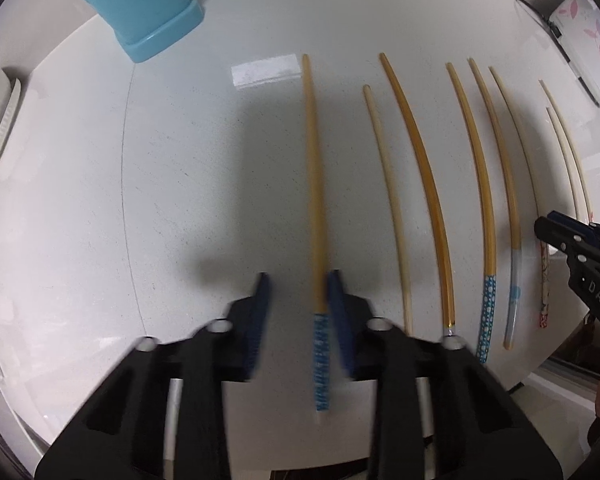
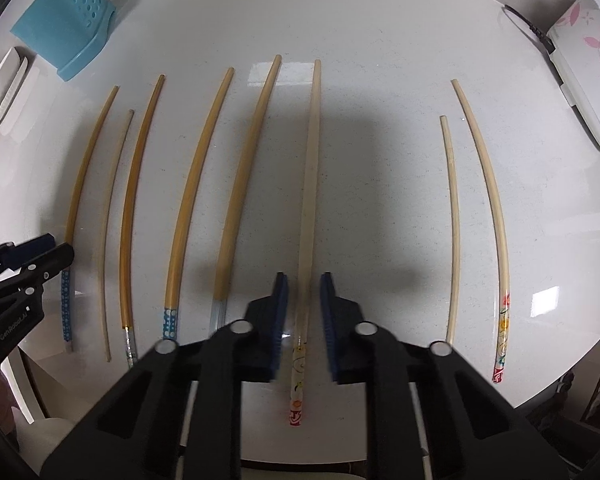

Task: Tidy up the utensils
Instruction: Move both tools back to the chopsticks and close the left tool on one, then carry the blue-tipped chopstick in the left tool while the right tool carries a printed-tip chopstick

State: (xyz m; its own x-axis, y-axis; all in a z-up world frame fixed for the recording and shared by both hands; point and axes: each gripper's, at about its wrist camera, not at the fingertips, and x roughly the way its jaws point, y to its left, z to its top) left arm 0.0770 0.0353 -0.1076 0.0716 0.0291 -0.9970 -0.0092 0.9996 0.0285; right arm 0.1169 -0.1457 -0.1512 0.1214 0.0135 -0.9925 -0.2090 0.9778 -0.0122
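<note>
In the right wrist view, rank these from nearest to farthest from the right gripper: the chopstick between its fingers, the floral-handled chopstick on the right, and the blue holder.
1. The chopstick with the red-patterned end, lying between the right gripper fingers.
2. The floral-handled chopstick, out at the far right of the row.
3. The blue holder, at the table's far left corner.

You work at a round, glossy white speckled tabletop [image 2: 380,152] that mirrors bright overhead light in pale rectangular patches. A white box printed with pink flowers [image 2: 580,60] sits at its far right edge, and white ridged dishes [image 1: 0,120] stand at the left.
</note>
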